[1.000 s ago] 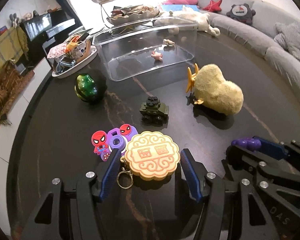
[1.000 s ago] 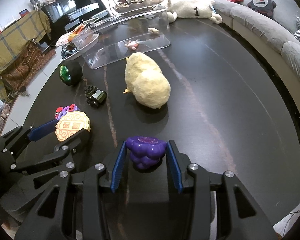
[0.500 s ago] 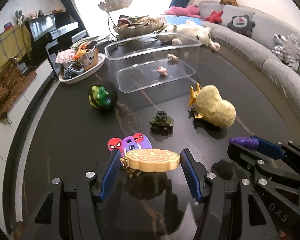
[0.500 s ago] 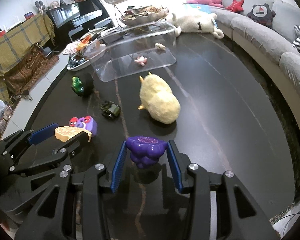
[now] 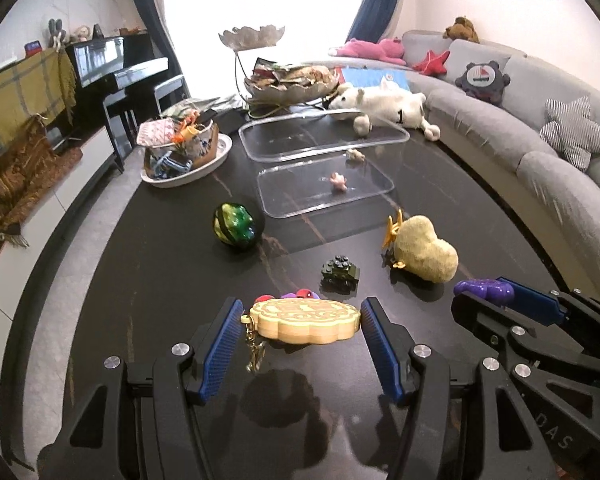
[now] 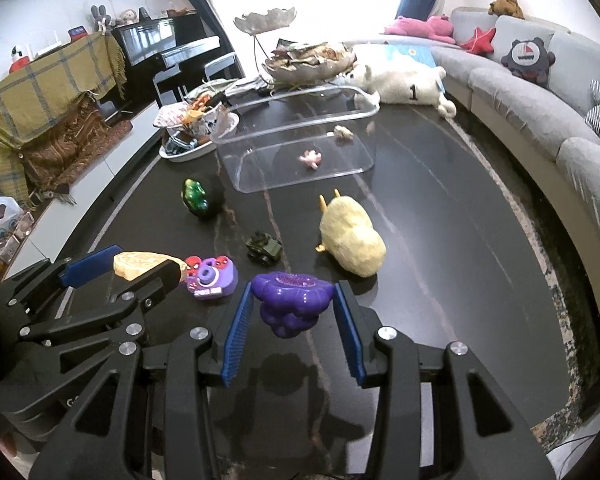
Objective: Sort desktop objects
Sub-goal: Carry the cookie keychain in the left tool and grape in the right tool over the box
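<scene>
My left gripper (image 5: pixel 302 324) is shut on a tan mooncake keychain (image 5: pixel 306 320) and holds it above the dark table; it also shows in the right wrist view (image 6: pixel 140 264). My right gripper (image 6: pixel 294 304) is shut on a purple grape toy (image 6: pixel 292 296), lifted off the table, seen at the right in the left wrist view (image 5: pixel 484 290). A clear plastic bin (image 5: pixel 324 168) stands farther back with two small toys inside. A purple Spider-Man toy (image 6: pixel 210 276), a green toy car (image 6: pixel 264 246), a green-black ball (image 5: pixel 238 226) and a yellow plush (image 5: pixel 424 254) lie on the table.
A white dish of clutter (image 5: pixel 184 148) stands at the back left. A metal leaf bowl stand (image 5: pixel 284 84) and a white plush (image 5: pixel 384 106) are behind the bin. A grey sofa (image 5: pixel 540 140) curves along the right. The table edge (image 5: pixel 40 280) runs on the left.
Both grippers have risen with their objects, the mooncake keychain and the grape toy lifted higher off the table. The view now looks more level across the table.
</scene>
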`<state>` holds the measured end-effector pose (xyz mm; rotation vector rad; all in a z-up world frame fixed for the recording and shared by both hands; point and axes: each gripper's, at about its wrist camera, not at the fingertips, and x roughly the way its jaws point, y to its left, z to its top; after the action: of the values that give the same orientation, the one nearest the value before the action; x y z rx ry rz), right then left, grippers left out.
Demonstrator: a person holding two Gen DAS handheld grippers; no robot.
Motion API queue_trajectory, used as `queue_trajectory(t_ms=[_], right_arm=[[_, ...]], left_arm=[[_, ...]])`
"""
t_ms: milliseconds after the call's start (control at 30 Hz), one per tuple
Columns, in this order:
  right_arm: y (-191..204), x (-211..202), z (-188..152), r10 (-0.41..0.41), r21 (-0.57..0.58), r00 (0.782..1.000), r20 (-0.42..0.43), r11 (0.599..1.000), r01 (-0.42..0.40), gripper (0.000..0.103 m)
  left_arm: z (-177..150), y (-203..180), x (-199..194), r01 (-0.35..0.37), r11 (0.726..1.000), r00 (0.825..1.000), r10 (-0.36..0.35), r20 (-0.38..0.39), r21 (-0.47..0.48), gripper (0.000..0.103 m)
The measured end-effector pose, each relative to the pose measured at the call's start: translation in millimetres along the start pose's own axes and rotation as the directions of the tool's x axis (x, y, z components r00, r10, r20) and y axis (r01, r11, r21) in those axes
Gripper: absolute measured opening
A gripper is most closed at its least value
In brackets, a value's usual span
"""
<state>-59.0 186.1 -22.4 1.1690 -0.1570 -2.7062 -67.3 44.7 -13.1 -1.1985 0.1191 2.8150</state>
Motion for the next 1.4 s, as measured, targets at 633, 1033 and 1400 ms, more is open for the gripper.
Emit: queue_trajectory(t_ms=[633,1033,1400], right_arm=[[27,-15,11,-0.009,-0.041,0.999,0.035,0.999,0.011,0.038],[33,-9,38,-0.019,-0.062,0.998,0.055,0.998,0.022,0.038],[30,7,69,-0.024,-0.065,0.998,0.064,0.997,0.029,0.038]], left_arm=[[5,24,-34,0.017,0.999,0.998,-0.015,0.053,-0.034,0.057],[31,29,-30,0.006,1.000,0.997,-0.004,0.071,-0.027,0.057],[61,34,-11,0.022,0.999,0.998,-0.020,0.060,-0.036,0.057]])
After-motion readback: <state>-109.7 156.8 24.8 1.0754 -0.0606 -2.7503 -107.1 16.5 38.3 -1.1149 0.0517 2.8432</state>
